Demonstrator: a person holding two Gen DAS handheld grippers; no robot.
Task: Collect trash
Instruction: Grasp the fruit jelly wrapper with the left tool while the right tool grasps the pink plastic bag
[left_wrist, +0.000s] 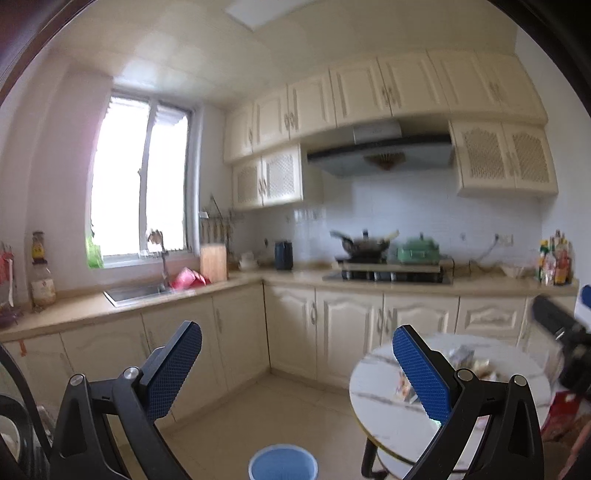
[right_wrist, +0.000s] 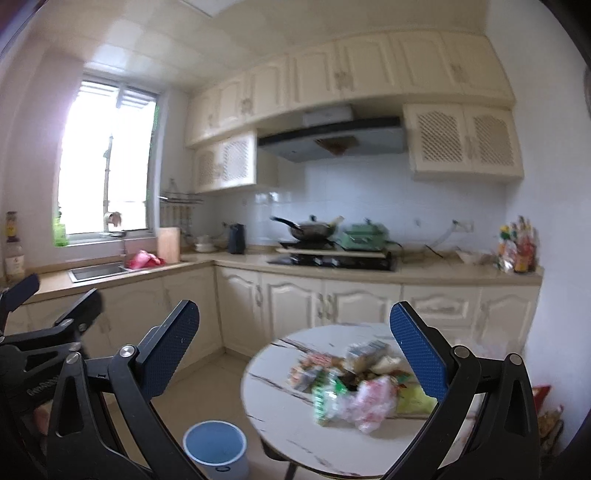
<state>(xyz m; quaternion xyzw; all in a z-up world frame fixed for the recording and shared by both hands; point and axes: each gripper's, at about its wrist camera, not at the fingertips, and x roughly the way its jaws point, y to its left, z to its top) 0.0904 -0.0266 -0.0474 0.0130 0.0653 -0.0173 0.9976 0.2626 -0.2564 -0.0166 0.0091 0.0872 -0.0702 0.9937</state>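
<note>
Lying blurred, crumpled colourful wrappers (right_wrist: 351, 387) heap on the round table (right_wrist: 280, 413).

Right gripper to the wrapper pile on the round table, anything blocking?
Nothing visible. The open right gripper faces the heap of crumpled wrappers on the round white marble-look table with clear air between; the blue-lined bin stands on the floor beside it.

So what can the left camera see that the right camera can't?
Only the left wrist view shows the right gripper, at its right edge, and a hanging red thing at its far left. Only the right wrist view shows the left gripper, at its left edge, and the whole trash pile on the round table; the left view catches only part of it. Both show the blue bin on the floor, the sink, the wok, and open, empty grippers.
</note>
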